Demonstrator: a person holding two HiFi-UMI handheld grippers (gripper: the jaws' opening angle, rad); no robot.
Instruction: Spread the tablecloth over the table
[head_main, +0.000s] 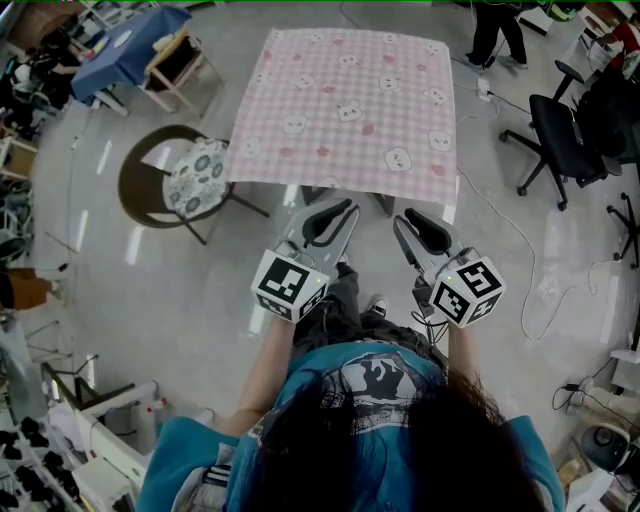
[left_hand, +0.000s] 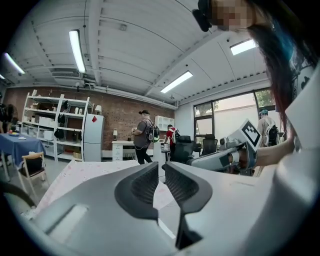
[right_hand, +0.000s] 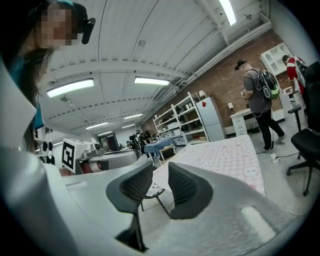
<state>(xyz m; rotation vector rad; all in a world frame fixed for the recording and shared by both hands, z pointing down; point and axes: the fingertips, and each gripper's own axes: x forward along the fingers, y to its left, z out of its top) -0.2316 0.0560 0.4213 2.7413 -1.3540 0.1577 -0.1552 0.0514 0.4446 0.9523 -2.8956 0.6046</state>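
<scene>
The pink checked tablecloth (head_main: 345, 110) with bear prints lies flat over the table, its near edge hanging toward me; it also shows in the left gripper view (left_hand: 85, 172) and the right gripper view (right_hand: 225, 155). Both grippers are held up in front of my chest, short of the table's near edge and pointing roughly level. My left gripper (head_main: 335, 210) (left_hand: 161, 167) is shut, only a thin slit between its pads and nothing in it. The right gripper (head_main: 415, 222) (right_hand: 160, 172) stands open and empty. Neither one touches the cloth.
A round chair with a patterned cushion (head_main: 190, 180) stands left of the table. A black office chair (head_main: 560, 130) is on the right, with a white cable (head_main: 530, 250) on the floor. A blue-covered table (head_main: 125, 50) sits far left. People (head_main: 495, 35) stand beyond.
</scene>
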